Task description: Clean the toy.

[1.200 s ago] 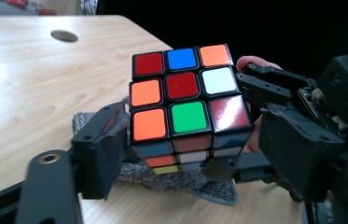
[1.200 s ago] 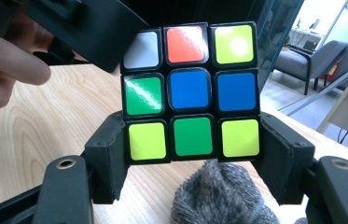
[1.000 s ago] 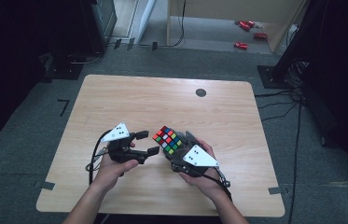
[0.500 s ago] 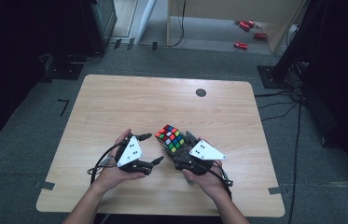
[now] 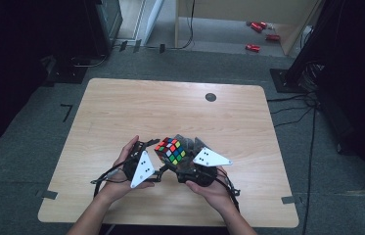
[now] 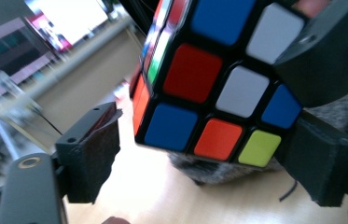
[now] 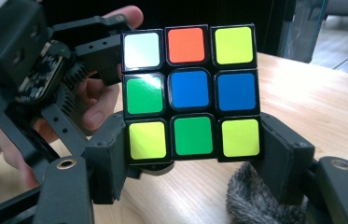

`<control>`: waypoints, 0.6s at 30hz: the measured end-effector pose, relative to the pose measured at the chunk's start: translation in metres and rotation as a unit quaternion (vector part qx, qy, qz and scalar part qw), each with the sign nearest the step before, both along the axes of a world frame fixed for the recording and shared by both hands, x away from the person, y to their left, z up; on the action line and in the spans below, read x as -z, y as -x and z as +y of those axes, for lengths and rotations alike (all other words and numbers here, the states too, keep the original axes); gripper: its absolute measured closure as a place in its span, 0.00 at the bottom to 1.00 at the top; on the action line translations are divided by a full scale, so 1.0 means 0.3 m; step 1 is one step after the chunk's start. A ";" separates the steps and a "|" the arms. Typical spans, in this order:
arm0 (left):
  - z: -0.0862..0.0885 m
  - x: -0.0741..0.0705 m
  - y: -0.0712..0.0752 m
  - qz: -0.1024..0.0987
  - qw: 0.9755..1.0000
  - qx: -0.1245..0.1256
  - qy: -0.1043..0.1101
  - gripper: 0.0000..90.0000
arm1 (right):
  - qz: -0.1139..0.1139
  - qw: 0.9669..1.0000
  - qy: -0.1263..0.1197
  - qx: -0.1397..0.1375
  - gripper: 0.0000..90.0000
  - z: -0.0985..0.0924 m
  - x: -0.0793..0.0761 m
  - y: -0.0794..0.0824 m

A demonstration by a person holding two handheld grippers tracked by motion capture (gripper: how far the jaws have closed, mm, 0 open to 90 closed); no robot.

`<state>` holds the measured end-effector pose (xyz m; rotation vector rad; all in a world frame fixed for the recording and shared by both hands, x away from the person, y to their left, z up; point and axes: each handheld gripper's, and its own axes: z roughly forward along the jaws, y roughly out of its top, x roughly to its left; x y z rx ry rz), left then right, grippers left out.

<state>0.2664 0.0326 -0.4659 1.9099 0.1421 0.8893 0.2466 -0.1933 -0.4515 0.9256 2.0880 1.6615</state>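
A scrambled Rubik's cube (image 5: 171, 150) is held just above the wooden table (image 5: 170, 103) near its front edge. My right gripper (image 5: 177, 156) is shut on it; in the right gripper view both pads clamp the bottom row of the cube (image 7: 190, 91), whose blue-centred face looks at the camera. My left gripper (image 5: 155, 157) comes in from the left. In the left gripper view its jaws (image 6: 206, 156) straddle the cube's (image 6: 209, 93) lower corner and have just been closing slightly. The left pad (image 6: 90, 149) stands off the cube, so this gripper is open.
A grey furry piece (image 7: 251, 196) sits beside the right gripper's jaw. A black round spot (image 5: 211, 97) marks the table's far side. Red items (image 5: 253, 47) lie on the floor beyond, with dark equipment at both sides.
My left hand has moved right and down toward the cube, and its gripper has rolled so the plate stands on edge. The right gripper still grips the cube in about the same place.
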 end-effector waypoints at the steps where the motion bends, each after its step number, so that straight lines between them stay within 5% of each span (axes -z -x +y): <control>1: -0.002 0.003 0.004 -0.010 1.000 0.001 -0.003 0.23 | 0.005 1.000 -0.003 0.000 0.38 0.000 0.000 -0.002; 12: -0.018 0.028 0.018 -0.032 0.999 0.004 -0.024 0.35 | 0.056 0.998 -0.015 -0.016 0.38 0.007 0.013 -0.020; 18: -0.012 0.028 0.010 -0.005 1.000 0.004 -0.011 0.38 | 0.069 0.997 -0.025 -0.021 0.37 -0.003 0.012 -0.028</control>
